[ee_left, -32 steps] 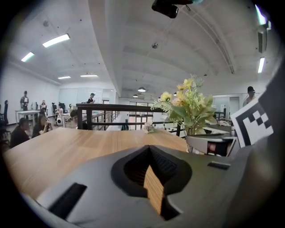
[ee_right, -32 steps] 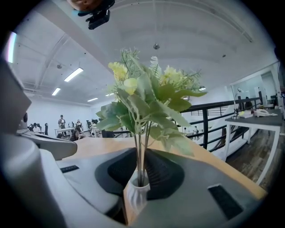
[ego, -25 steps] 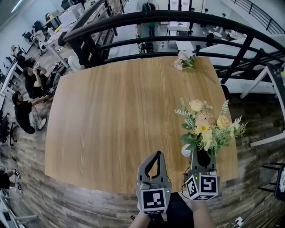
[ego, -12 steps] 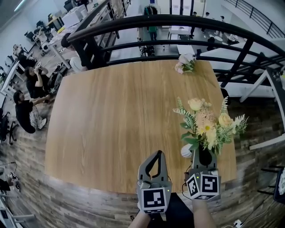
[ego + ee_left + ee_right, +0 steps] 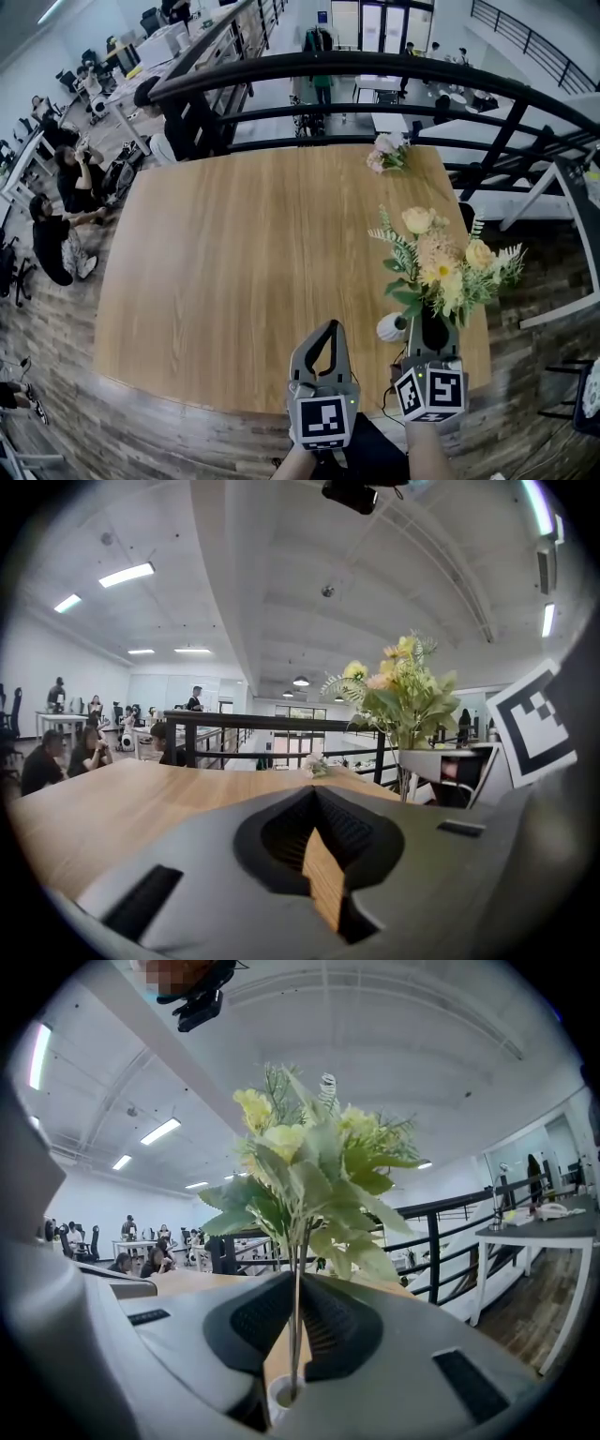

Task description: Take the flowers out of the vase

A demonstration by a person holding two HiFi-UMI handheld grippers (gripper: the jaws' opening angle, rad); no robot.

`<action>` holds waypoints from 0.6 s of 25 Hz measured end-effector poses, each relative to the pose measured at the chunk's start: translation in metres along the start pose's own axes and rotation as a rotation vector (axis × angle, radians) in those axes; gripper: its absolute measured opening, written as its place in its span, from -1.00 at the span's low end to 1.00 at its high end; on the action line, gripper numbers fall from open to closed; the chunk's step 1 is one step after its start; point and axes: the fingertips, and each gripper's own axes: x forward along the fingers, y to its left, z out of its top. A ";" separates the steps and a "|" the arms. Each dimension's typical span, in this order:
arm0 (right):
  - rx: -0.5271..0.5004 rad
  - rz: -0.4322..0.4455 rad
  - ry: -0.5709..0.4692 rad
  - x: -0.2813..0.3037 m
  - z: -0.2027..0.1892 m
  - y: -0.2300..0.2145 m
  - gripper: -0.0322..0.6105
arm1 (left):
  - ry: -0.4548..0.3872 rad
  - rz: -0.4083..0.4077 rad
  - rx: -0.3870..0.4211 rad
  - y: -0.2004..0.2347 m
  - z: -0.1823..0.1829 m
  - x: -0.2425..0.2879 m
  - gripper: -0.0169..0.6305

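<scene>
A bouquet [image 5: 441,267] of yellow and peach flowers with green leaves hangs over the near right of the wooden table [image 5: 234,262]. My right gripper [image 5: 430,330] is shut on its thin stems [image 5: 296,1326], just below the leaves. In the right gripper view the stems run down to the mouth of the small white vase [image 5: 279,1399]; whether their ends are still inside, I cannot tell. The vase [image 5: 389,326] stands on the table left of that gripper. My left gripper [image 5: 329,325] hovers shut and empty beside it, left of the vase. The bouquet [image 5: 398,691] also shows in the left gripper view.
A small bunch of pink flowers [image 5: 387,152] lies at the table's far edge. A black metal railing [image 5: 375,70] curves behind the table. Beyond and below it, people sit at desks [image 5: 56,187] on the left.
The right gripper has risen with the bouquet, so the flowers stand higher above the vase. The left gripper has stayed in place.
</scene>
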 end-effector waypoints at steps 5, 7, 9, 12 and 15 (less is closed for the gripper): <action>-0.004 -0.004 -0.027 -0.001 0.016 -0.002 -0.78 | -0.056 0.000 0.011 0.001 0.012 0.002 -0.90; -0.004 -0.003 -0.037 -0.002 0.022 -0.001 -0.78 | -0.064 0.000 0.011 0.002 0.016 0.002 -0.90; -0.003 -0.006 -0.043 -0.003 0.026 -0.001 -0.78 | -0.074 0.002 0.014 0.003 0.020 0.001 -0.90; 0.003 -0.013 -0.049 -0.005 0.034 -0.005 -0.78 | -0.092 0.004 0.019 0.002 0.028 0.002 -0.90; 0.021 -0.014 -0.066 -0.008 0.044 -0.007 -0.78 | -0.100 0.007 0.016 0.001 0.035 0.002 -0.90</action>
